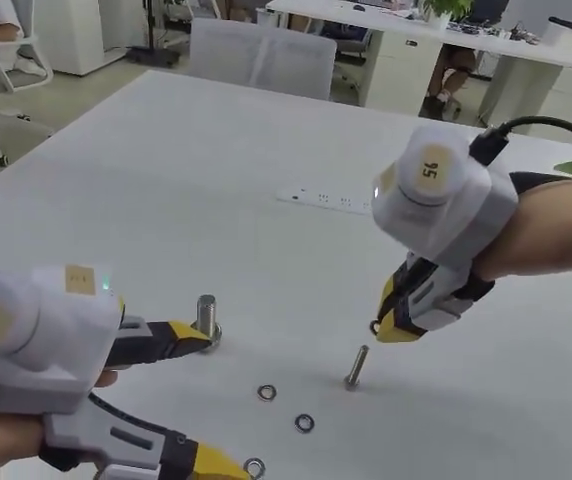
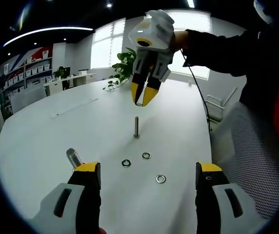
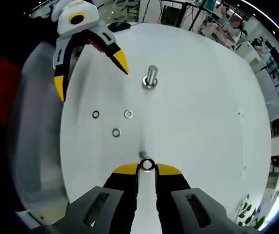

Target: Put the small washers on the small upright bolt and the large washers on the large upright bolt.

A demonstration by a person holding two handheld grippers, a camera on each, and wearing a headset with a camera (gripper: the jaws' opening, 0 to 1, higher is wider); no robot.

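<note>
My right gripper [image 1: 384, 328] is shut on a small washer [image 3: 148, 165], held just above and to the right of the small upright bolt [image 1: 356, 367]. In the right gripper view that small bolt [image 3: 142, 155] peeks out just beyond the jaw tips. The large upright bolt [image 1: 206, 318] stands to the left, touching or nearly touching one yellow fingertip of my open left gripper [image 1: 224, 405]. Three loose washers [image 1: 266, 392] [image 1: 304, 423] [image 1: 254, 467] lie on the table between the bolts and me. In the left gripper view they lie between its spread jaws [image 2: 126, 163].
The work sits on a wide white table [image 1: 216, 180]. A white power strip [image 1: 326, 199] lies flat on the table beyond the bolts. Office chairs and desks stand past the far edge.
</note>
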